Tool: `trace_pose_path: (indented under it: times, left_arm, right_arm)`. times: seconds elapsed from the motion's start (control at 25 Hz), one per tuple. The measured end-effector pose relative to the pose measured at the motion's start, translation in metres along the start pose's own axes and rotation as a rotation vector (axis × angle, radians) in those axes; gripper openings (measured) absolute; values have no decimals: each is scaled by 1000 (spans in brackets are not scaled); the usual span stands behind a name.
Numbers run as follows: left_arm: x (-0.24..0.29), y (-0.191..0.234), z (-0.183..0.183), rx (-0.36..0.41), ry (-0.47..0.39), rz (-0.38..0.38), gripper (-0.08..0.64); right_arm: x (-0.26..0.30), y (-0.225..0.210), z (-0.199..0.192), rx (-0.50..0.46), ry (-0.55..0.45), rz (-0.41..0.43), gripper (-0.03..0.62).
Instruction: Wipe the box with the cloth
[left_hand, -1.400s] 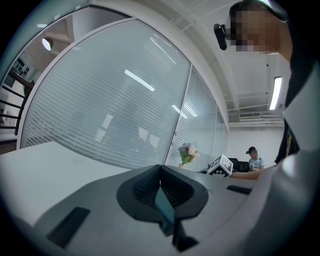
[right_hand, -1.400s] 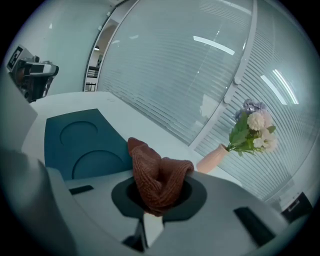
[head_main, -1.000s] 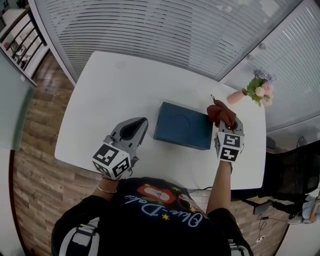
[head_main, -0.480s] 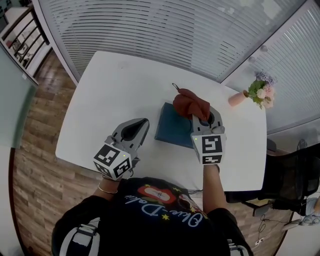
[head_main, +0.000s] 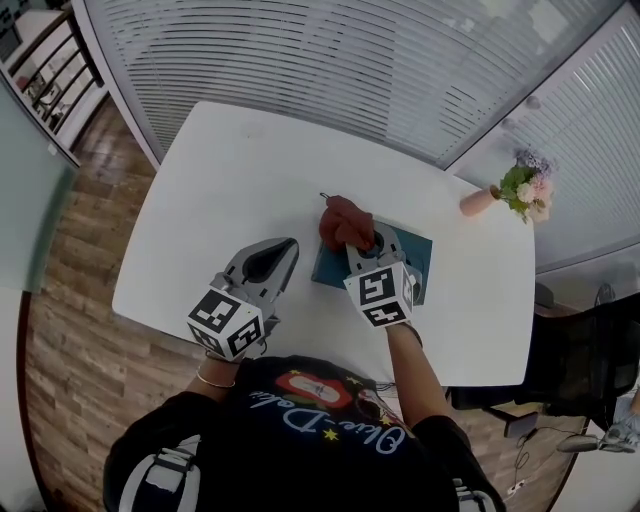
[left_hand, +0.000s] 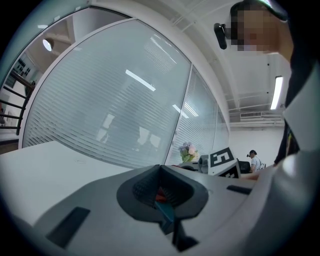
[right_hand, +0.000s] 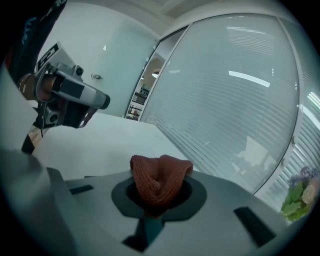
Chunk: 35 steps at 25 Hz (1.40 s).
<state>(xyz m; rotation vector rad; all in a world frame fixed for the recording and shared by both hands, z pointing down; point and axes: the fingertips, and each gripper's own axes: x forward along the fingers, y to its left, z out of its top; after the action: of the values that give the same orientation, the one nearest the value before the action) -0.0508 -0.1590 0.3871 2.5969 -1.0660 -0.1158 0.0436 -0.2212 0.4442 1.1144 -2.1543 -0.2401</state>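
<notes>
While the right gripper (head_main: 352, 238) keeps its jaws clamped on the bunched rust-red knitted cloth (head_main: 342, 217), that cloth sits over the far left corner of the dark teal box (head_main: 421, 252). The box lies on the white table (head_main: 230, 170), toward its near edge. The left gripper (head_main: 283, 246) hovers just left of the box, jaws closed together on nothing. Bare tabletop spreads wide to the left and far side. A pink flower vase (head_main: 478, 200) stands near the far right edge.
</notes>
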Motion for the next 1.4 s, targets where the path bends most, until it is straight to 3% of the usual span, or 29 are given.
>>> trace_pose_path:
  times: [0.24,0.6,1.4]
  left_arm:
    - [4,-2,-1,-1,4,-5,3]
    - [4,-2,1,-2,-2,-3,3]
    - [8,-6,0,6,10,-21,3]
  right_arm:
    - [9,10,-20,-96,93,14,25]
    - [3,3,-33,-127,137,-2,25]
    - [-25,-27,-70,-38,201,-71,25]
